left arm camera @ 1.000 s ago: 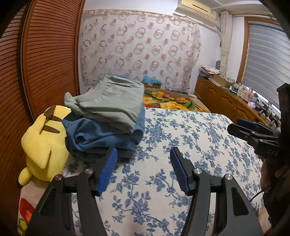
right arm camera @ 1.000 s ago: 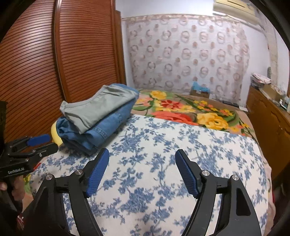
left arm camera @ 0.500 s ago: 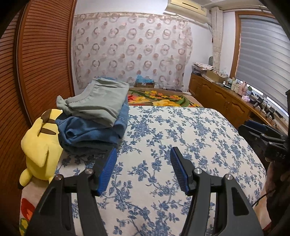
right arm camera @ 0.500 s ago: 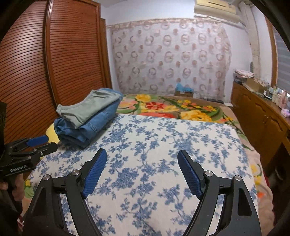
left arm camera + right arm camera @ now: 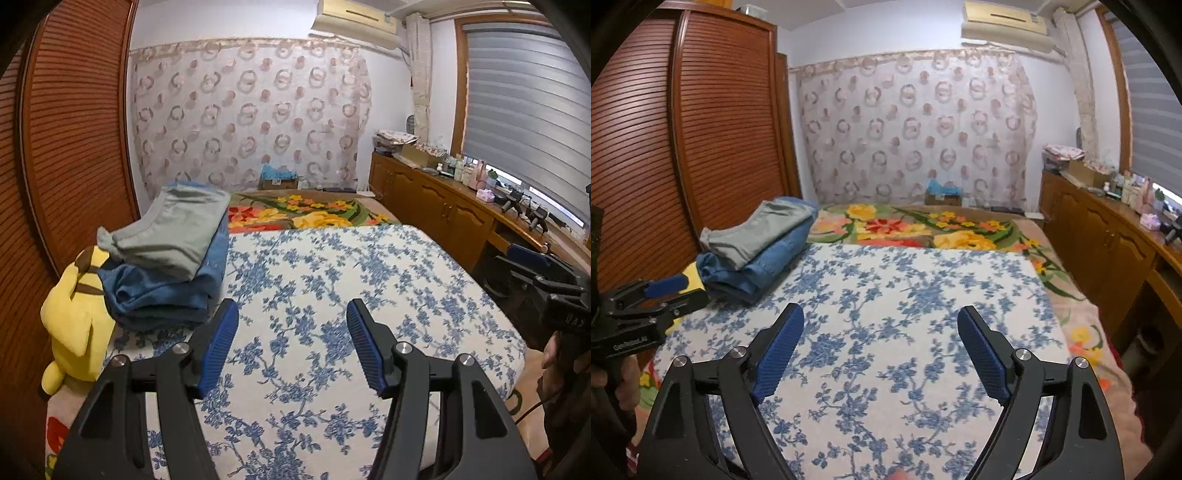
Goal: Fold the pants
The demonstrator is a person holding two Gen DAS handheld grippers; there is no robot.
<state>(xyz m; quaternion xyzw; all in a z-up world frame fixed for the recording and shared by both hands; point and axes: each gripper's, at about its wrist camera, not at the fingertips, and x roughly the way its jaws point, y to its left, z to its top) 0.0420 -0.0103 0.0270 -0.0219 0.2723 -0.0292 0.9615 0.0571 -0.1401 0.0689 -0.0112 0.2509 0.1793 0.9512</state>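
Both pairs of pants, grey pants [image 5: 173, 232] stacked on blue jeans [image 5: 166, 295], lie folded at the bed's [image 5: 332, 280] far-left corner; left gripper [image 5: 291, 343] and right gripper [image 5: 881, 350] hover empty, jaws apart, the right's just widening, apparently done.

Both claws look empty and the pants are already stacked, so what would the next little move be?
Probably draw both away: the left gripper and right gripper are open, holding nothing, and the folded pants already lie stacked on the bed.
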